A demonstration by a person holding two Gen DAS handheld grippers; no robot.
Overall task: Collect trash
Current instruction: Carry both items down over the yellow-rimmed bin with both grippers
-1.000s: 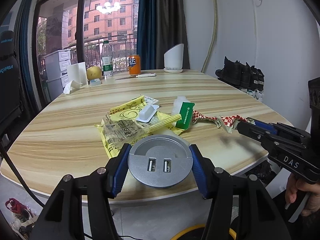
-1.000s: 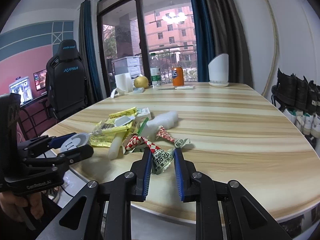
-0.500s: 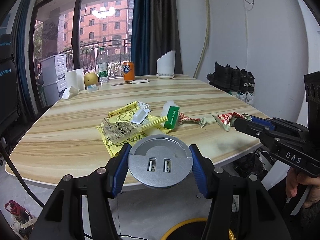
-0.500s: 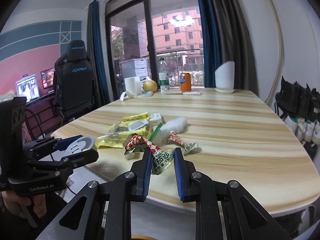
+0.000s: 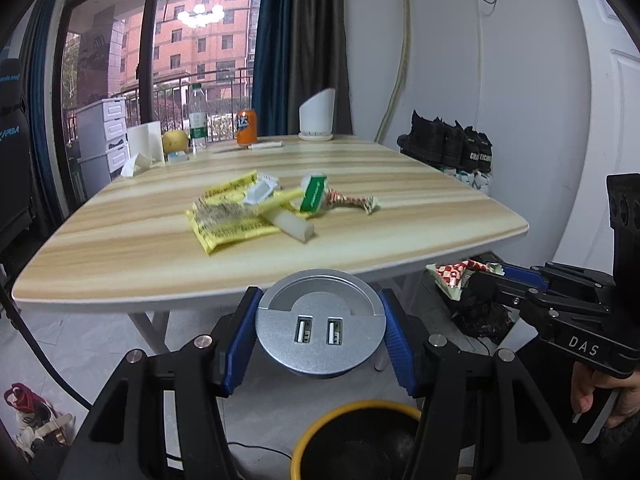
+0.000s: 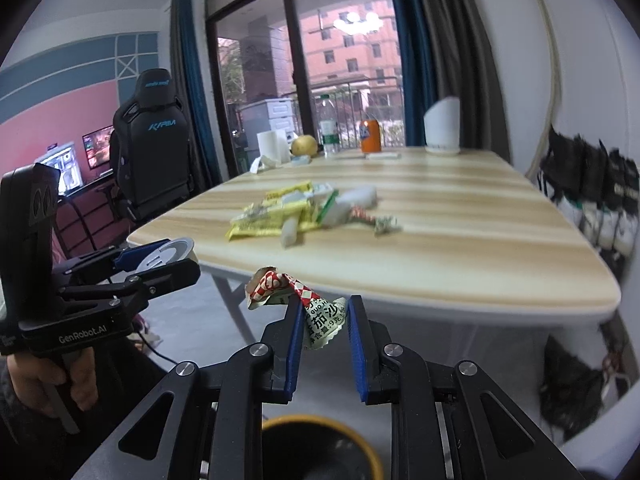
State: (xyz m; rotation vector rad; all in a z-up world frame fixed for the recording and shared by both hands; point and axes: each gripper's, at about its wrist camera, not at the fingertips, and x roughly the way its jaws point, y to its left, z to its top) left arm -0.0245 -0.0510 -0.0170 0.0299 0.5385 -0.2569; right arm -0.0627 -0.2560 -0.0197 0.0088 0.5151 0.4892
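Red-and-white checked wrapper (image 6: 298, 300), crumpled, with a pale green printed end, pinched between the blue pads of the right gripper (image 6: 323, 322); the jaws stand nearly together, closed on the wrapper. It is held off the near edge of the wooden table (image 6: 460, 232), above the floor, with the yellow-rimmed bin (image 6: 320, 446) below and nearer. In the left wrist view the same wrapper (image 5: 458, 276) shows at the tip of the right gripper (image 5: 486, 280), right of the table's near corner.

Left gripper (image 5: 320, 332), jaws about half open, clamped on the two sides of a round silver disc (image 5: 320, 326) with two USB sockets in its face; the yellow-rimmed bin (image 5: 356, 438) lies below it. From the right wrist view the left gripper (image 6: 168, 260) shows at the left with the disc (image 6: 170, 254) between its fingers, a hand (image 6: 36, 380) on its grip.

Remaining trash on the table, middle: yellow wrappers (image 5: 232, 220), a white plastic tray (image 5: 260, 194), a green-and-white packet (image 5: 314, 192), a translucent white tube (image 5: 292, 226), and a twisted red-and-white wrapper (image 5: 350, 202) to their right.

Far end of the table: orange can (image 5: 246, 132), water bottle (image 5: 197, 118), yellow fruit (image 5: 175, 141), white slanted container (image 5: 317, 118).
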